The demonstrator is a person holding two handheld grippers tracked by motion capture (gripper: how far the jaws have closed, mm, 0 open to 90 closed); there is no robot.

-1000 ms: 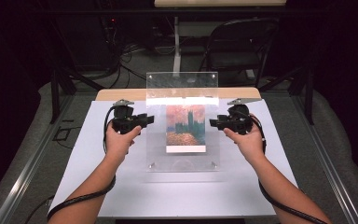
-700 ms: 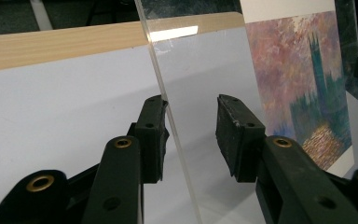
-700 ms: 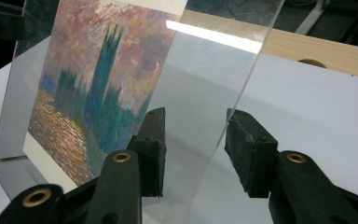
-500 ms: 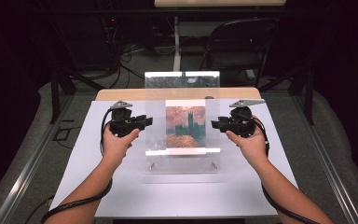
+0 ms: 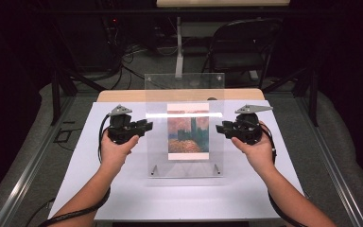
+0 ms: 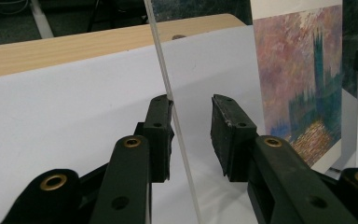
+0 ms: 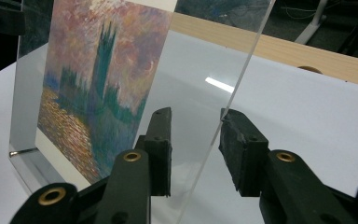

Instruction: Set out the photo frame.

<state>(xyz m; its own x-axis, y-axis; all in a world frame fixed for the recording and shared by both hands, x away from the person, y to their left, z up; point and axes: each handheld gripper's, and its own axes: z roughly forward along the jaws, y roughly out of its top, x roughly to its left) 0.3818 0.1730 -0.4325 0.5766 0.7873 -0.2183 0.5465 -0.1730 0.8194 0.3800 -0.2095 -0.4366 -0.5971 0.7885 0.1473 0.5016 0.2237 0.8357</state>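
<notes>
My left claw (image 5: 144, 126) has just been closing on the left edge of the clear picture frame (image 5: 184, 127), one pad touching, the other not yet pressing. The frame stands mid-bench (image 5: 123, 198). My right claw (image 5: 220, 127), likewise closing, straddles the right edge; the lift remains.

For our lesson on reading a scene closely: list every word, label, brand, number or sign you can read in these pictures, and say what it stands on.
None can be read.
Painting print in the clear acrylic frame: a towered building over water, no legible caption or signature.
White border under the print: blank.
White table cover: no markings.
Left tongs and right tongs: black jaws, brass rivets, no brand visible.
</notes>
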